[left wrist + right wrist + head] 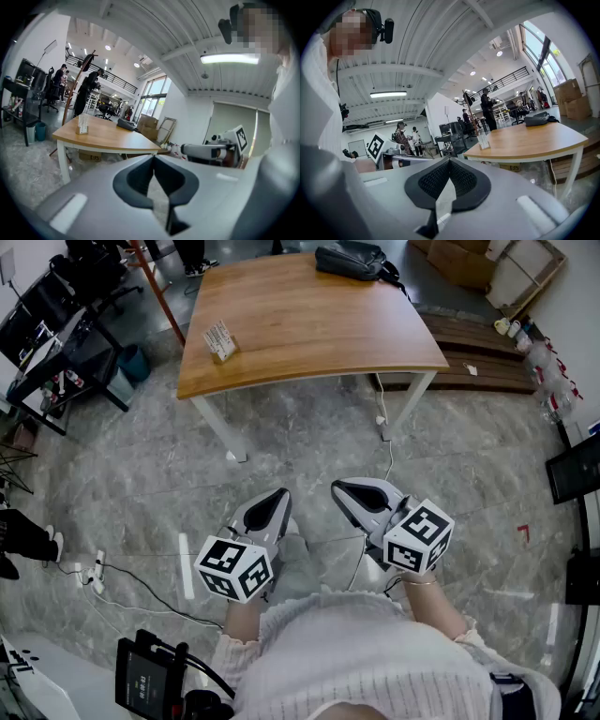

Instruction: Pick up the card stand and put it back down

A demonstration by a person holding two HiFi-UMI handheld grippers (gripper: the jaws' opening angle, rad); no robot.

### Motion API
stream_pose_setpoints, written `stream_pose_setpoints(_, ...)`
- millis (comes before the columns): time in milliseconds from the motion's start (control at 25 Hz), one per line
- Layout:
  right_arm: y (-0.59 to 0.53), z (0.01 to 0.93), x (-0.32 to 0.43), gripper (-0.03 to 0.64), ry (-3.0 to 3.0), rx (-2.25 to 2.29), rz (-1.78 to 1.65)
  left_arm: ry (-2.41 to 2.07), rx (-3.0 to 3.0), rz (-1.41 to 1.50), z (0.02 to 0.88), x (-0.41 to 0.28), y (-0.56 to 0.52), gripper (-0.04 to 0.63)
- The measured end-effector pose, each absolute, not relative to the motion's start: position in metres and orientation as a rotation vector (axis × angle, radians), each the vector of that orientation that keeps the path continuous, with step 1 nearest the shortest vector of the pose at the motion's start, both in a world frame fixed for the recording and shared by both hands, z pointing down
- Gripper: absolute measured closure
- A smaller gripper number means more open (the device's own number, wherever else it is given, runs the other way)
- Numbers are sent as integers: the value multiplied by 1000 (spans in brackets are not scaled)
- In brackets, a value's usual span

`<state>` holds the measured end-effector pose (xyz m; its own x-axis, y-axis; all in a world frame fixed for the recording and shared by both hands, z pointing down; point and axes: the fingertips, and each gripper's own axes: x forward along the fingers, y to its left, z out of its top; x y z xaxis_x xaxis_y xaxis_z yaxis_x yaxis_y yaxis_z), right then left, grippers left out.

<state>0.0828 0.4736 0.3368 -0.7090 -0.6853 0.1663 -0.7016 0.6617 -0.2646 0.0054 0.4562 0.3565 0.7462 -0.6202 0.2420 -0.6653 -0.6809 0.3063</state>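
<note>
Head view: a curved, wood-topped counter (309, 324) with white legs is standing in the upper middle of the frame, on a grey stone floor (141, 484). A small wooden card stand (220, 340) holding white cards is sitting near the counter's left edge. A black bag (352, 261) is lying at its top edge. The left tool (278, 494) and right tool (339, 489) are hovering at lower centre, well apart from the counter.

Left gripper view: the jaws are pressing together on nothing. The card stand (83, 124) is showing at middle left.

Right gripper view: the jaws are meeting at their tips, pinching nothing. The card stand (483, 139) is sitting just right of centre.
</note>
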Motion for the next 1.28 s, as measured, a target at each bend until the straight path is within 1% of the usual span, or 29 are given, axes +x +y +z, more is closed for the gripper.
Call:
stream_pose_setpoints(240, 403, 331, 48, 617, -2799, 1115, 413, -976, 2582, 171, 349, -7, 384, 588)
stream_pose_setpoints(520, 298, 308, 27, 617, -2833, 1123, 347, -990, 2607, 168, 334, -36, 280, 588)
stream_pose_setpoints(680, 260, 305, 28, 617, -2812, 1140, 334, -1004, 2585, 182, 340, -45, 240, 588)
stream_pose_setpoints(840, 225, 323, 47, 617, -2781, 1155, 395, -1003, 2554, 190, 352, -41, 209, 588)
stream_pose_setpoints(1000, 182, 333, 43, 617, -2865, 990, 447, -1045, 2517, 223, 368, -42, 169, 587)
stream_pose_setpoints(1280, 86, 326, 7, 617, -2883, 752, 355, -1115, 2484, 246, 368, -40, 71, 587)
